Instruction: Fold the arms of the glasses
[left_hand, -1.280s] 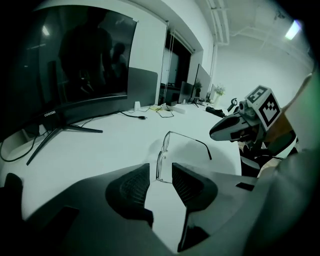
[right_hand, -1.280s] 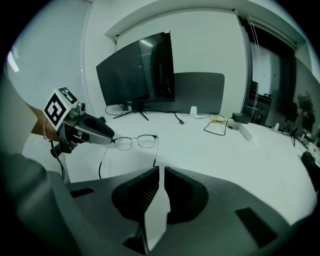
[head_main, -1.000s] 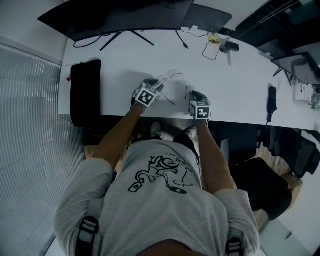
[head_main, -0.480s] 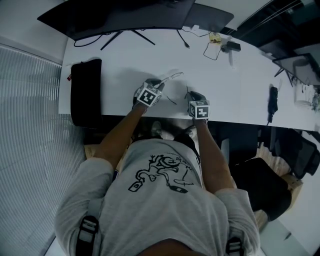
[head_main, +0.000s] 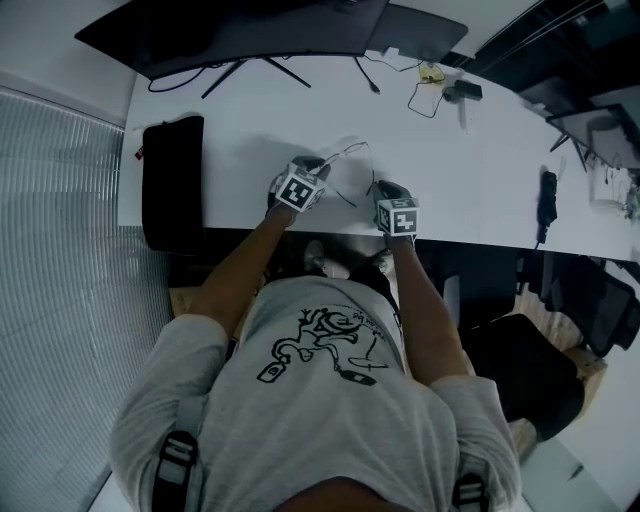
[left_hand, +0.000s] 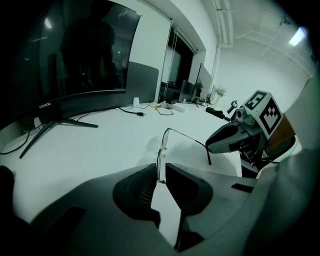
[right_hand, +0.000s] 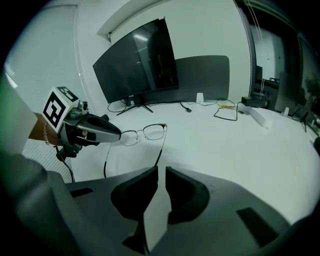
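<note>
Left gripper (left_hand: 159, 172) has just been closing its jaws and now it's clamped on one end of the glasses (right_hand: 154, 131), which look held just off the table (head_main: 250, 120) near the middle of its front edge. So the frame's anchored. Further right, the right gripper (right_hand: 161, 172) looks pinched on the tip of the temple arm (right_hand: 160, 146), jaws almost together. Neither arm is folded yet, so I'd guess swinging that one inward comes next.

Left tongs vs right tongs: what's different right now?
Left tongs clamp the glasses' front frame; right tongs sit at one arm's tip, grip unclear. Left tongs have just been closing on the frame; right tongs show a narrow slit. Both point down at the white desk.
</note>
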